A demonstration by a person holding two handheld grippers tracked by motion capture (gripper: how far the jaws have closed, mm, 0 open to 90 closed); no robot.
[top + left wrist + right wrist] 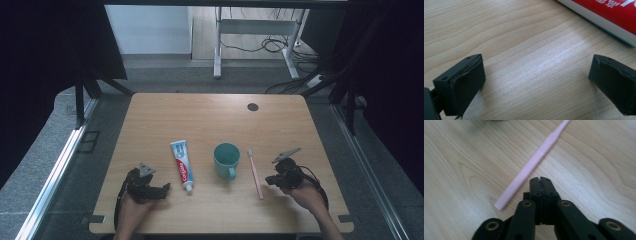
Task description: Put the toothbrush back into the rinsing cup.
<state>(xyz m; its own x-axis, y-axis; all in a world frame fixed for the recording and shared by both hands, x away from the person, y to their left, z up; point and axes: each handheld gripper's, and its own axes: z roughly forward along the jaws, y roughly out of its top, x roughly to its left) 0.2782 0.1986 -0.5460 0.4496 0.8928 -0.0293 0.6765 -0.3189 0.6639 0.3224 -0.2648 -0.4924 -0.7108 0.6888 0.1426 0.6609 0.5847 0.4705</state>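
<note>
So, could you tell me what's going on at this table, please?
A person holds a gripper in each hand over a wooden table. The right gripper is shut on nothing, just beside the pink toothbrush, which lies flat next to a teal cup. The left gripper is open over bare wood near the toothpaste. Nothing has been picked up.

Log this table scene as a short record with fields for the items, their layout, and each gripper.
surface: wooden table
items: toothpaste tube, teal mug, pink toothbrush
layout: tube left of mug, toothbrush right of mug, all apart
left gripper: jaws open, empty, near the tube
right gripper: jaws shut, empty, beside the toothbrush handle, not touching
</note>
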